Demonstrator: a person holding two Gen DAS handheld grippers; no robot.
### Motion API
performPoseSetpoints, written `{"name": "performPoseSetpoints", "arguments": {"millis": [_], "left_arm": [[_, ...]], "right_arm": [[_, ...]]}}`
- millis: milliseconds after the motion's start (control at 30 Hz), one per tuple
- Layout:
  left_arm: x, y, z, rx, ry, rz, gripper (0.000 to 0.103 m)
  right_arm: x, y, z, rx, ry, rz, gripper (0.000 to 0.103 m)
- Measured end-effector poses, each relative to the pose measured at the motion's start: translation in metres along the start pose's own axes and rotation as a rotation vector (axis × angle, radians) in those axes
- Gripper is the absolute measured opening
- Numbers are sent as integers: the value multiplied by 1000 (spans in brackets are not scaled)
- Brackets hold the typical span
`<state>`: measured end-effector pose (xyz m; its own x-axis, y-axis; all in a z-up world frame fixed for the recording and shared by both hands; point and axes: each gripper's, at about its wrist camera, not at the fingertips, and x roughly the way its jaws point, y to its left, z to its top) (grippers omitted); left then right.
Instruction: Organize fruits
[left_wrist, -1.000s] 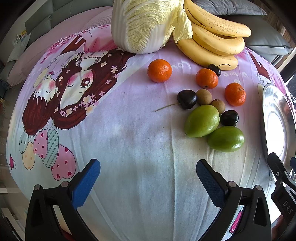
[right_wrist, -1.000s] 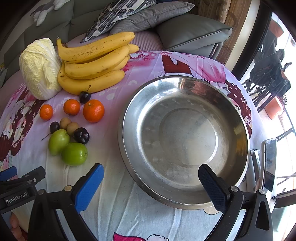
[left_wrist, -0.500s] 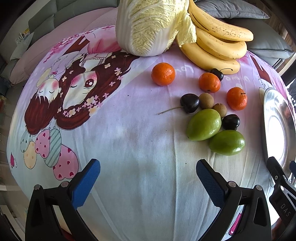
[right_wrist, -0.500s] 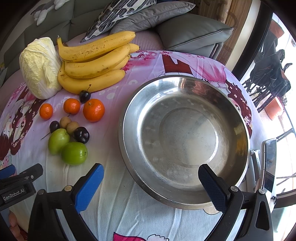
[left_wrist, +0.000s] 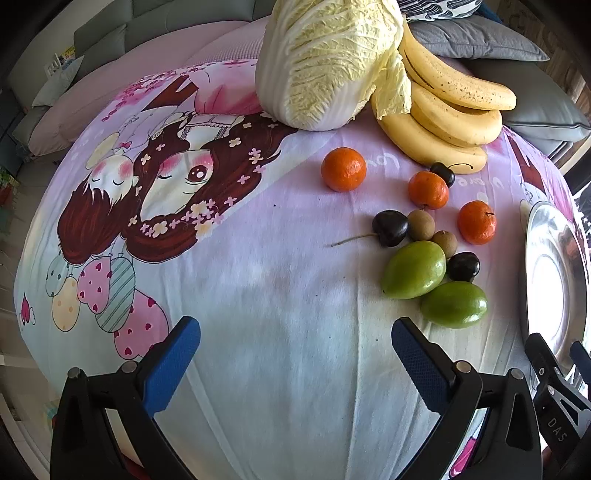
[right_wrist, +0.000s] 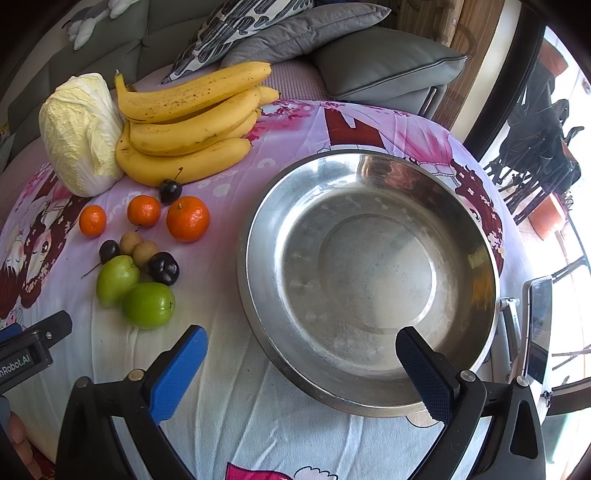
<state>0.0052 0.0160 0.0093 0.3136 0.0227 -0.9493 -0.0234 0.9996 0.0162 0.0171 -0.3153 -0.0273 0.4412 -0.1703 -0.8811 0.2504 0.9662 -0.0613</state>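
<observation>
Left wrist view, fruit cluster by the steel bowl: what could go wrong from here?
1. The two green oval fruits touch a dark cherry and small brown round fruits; gripping one may roll its neighbours.
2. The wrinkled printed tablecloth could snag the open left gripper.
3. The right gripper hangs over the round steel bowl's rim; collision possible.
</observation>
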Motion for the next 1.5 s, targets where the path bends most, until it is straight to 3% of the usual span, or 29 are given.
{"name": "performPoseSetpoints", "arguments": {"millis": [1167, 1500], "left_arm": [[-3, -7, -1, 9, -2, 1, 103], [-12, 4, 14, -50, -55, -30, 103]], "right_arm": [[-1, 2, 0, -1, -3, 4, 103], [-3, 27, 4, -22, -35, 141, 103]]}}
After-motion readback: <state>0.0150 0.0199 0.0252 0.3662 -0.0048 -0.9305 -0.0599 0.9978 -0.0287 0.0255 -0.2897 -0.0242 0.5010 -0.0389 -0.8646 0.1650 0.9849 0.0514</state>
